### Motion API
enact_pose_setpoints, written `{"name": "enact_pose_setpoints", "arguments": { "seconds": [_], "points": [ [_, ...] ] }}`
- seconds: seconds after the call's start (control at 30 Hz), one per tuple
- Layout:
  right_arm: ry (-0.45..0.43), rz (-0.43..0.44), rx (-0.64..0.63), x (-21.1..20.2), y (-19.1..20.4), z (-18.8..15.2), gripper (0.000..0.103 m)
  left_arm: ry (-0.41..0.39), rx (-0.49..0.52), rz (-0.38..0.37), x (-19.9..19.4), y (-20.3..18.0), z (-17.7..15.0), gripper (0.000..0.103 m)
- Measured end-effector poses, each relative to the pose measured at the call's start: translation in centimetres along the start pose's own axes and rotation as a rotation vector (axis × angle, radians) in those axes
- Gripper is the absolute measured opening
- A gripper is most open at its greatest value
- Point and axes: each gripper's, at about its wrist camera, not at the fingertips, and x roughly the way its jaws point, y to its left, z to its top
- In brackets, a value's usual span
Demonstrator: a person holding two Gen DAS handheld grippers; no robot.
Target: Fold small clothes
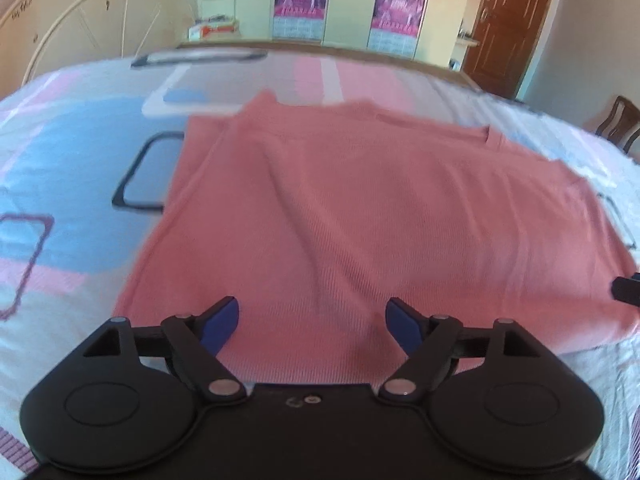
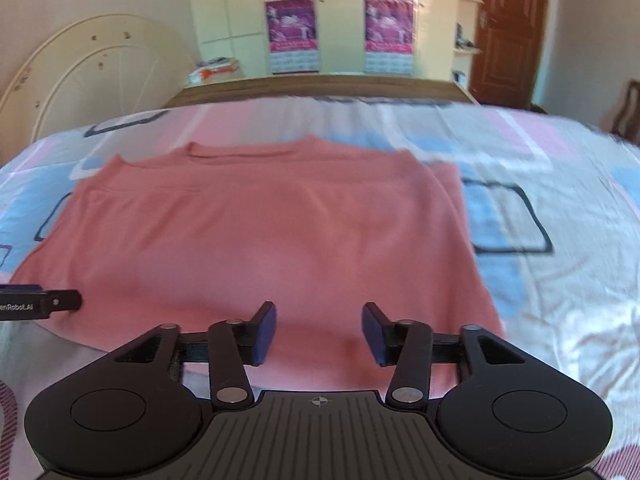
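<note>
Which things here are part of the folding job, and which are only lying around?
For the job: pink shirt, left claw, right claw, both open.

Lying about: books, posters, chair, door.

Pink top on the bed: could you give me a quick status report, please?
Left hand-held gripper open, right hand-held gripper open, both empty over near hem. Pink top flat on bed, sides folded in, collar far. Nothing in the way.
</note>
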Motion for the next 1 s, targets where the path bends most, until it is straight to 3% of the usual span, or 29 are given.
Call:
{"name": "enact_pose_setpoints", "arguments": {
  "seconds": [0.23,0.43,0.7,0.8,0.83,0.93,1.0],
  "points": [
    [-0.046,0.030,-0.031,2.0,4.4,2.5,0.054,-0.072,0.028,0.002,0.4,0.2,2.6,0.085],
    [-0.025,0.034,-0.070,5.3,7.3,3.5,0.053,-0.023,-0.008,0.057,3.9,2.8,2.7,0.084],
    [-0.040,0.017,-0.065,7.8,8.4,4.7,0.053,-0.051,0.011,0.011,3.9,4.2,1.7,0.086],
    [0.013,-0.013,-0.105,9.4,8.8,4.1,0.053,-0.056,0.022,0.011,3.7,4.4,1.5,0.085],
    [0.046,-0.029,-0.121,10.4,8.8,3.6,0.053,-0.052,0.024,0.012,3.6,4.4,1.5,0.085],
    [0.035,-0.022,-0.114,10.2,8.5,3.5,0.053,-0.039,0.010,0.025,3.0,4.7,1.8,0.077],
    [0.012,0.001,-0.089,9.4,8.4,3.7,0.053,-0.034,0.020,0.025,2.7,4.7,1.8,0.077]
  ]
}}
